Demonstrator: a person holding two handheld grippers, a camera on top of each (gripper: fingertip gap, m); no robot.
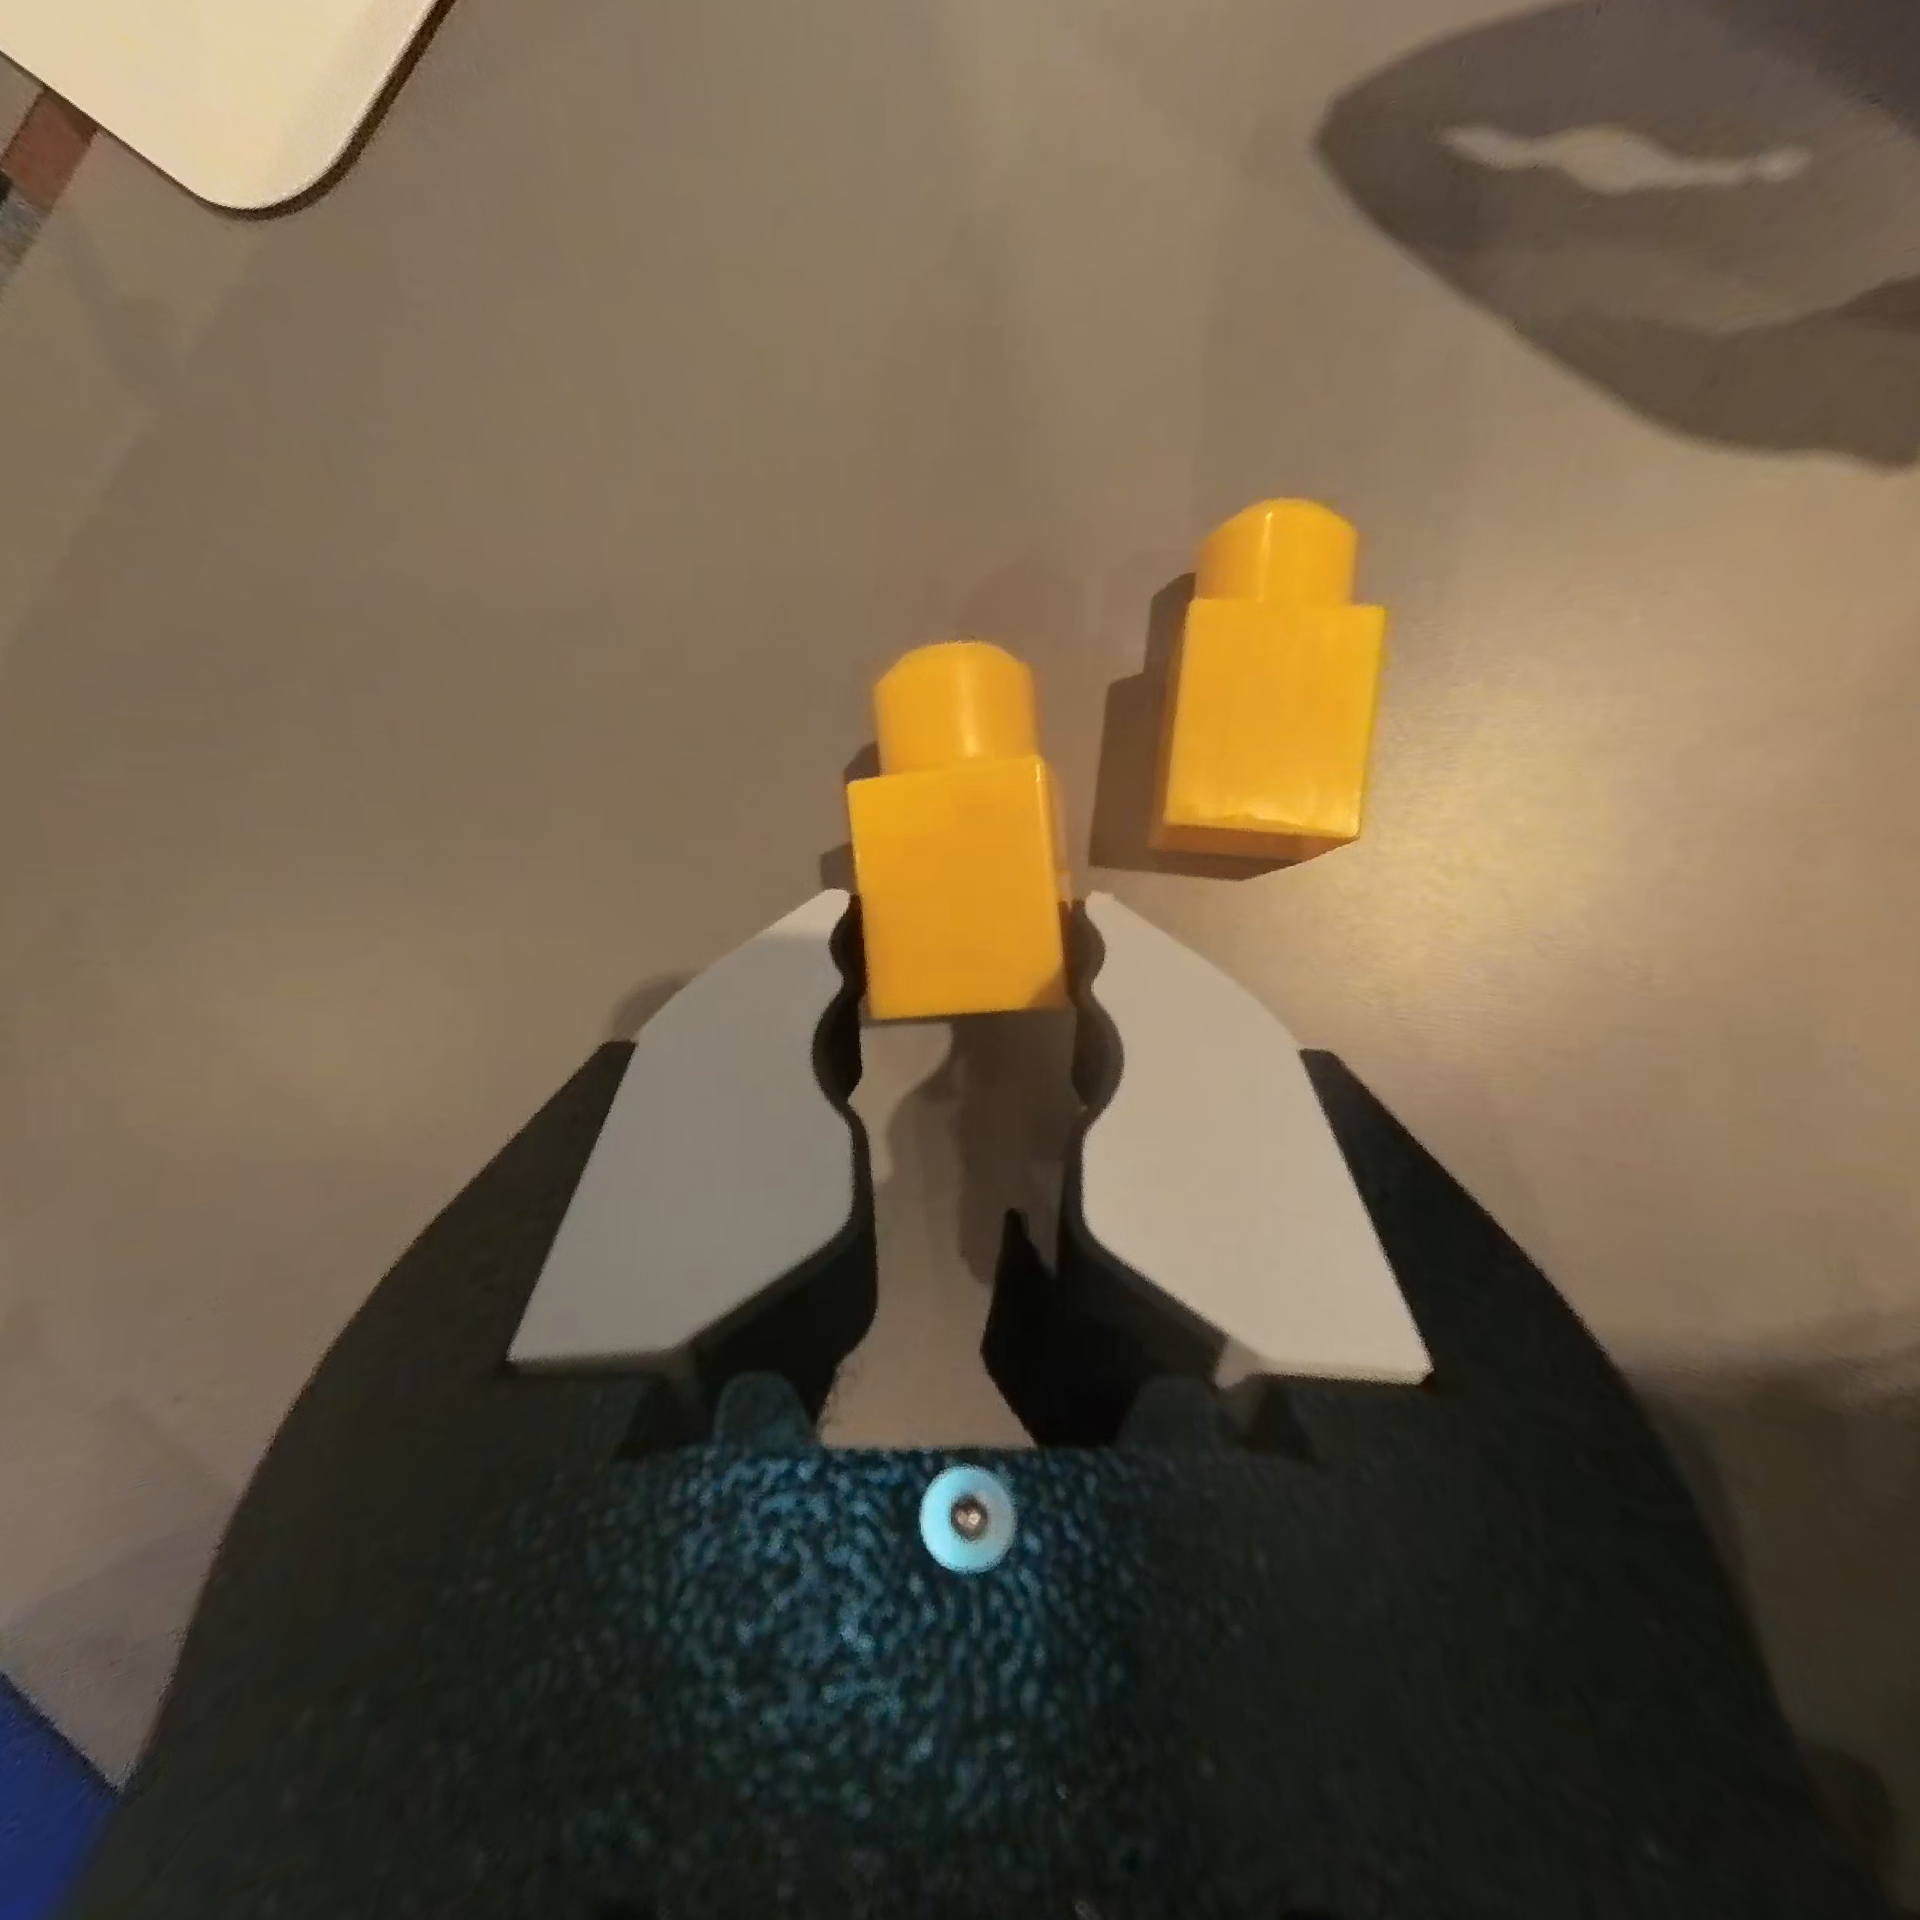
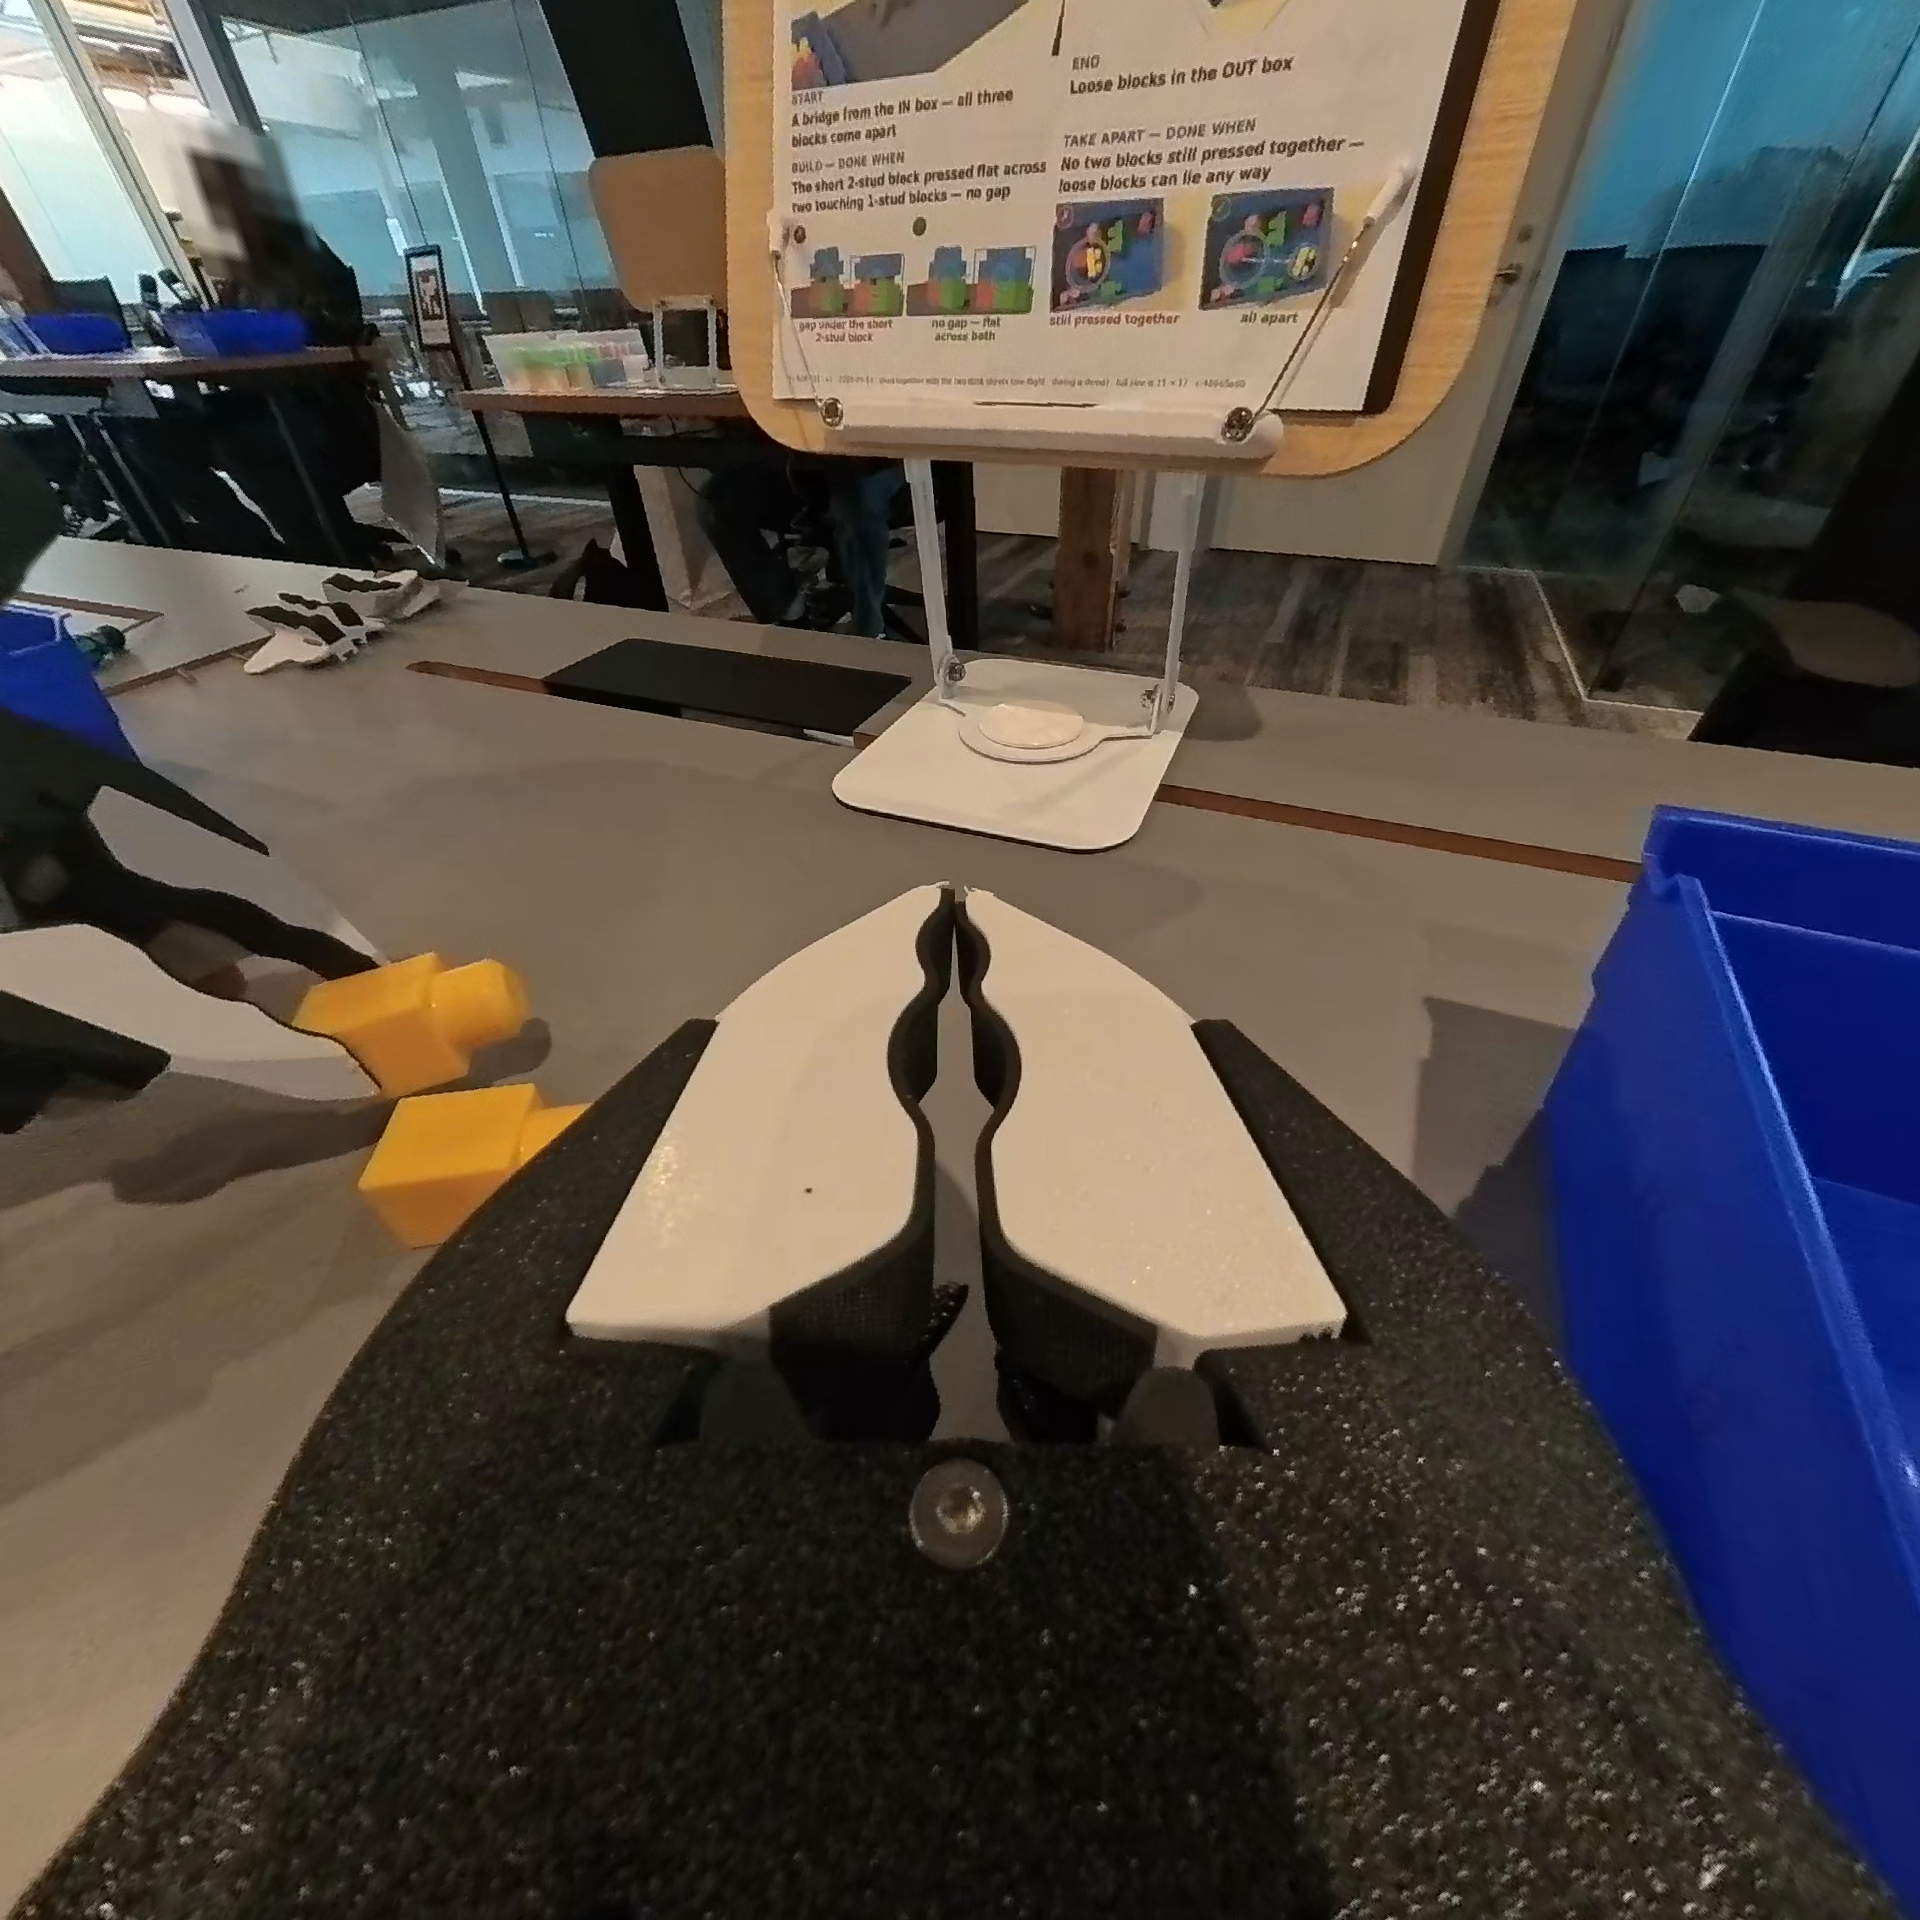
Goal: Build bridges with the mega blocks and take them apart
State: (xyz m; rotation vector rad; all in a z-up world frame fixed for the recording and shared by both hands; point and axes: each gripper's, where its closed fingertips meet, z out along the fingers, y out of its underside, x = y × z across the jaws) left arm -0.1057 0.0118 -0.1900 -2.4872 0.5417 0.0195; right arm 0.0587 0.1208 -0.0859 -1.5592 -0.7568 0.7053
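Observation:
My left gripper [image 1: 961,935] is shut on a yellow one-stud block [image 1: 951,883], held at its base with the stud pointing away from me. It also shows at the left of the right wrist view [image 2: 384,1023], just above the grey table [image 2: 727,894]. A second yellow one-stud block [image 1: 1268,717] lies on its side on the table just right of the held one. In the right wrist view it [image 2: 447,1164] is partly hidden behind my right gripper. My right gripper [image 2: 954,894] is shut and empty, over the table right of both blocks.
A blue bin [image 2: 1766,1143] stands close on the right. A white stand [image 2: 1018,769] with an instruction sheet is at the table's back edge, next to a black mat [image 2: 727,681]. Another blue bin [image 2: 42,675] and spare white gripper fingers [image 2: 332,618] lie at the far left. Spacing between my two grippers at the tips: around 20 cm.

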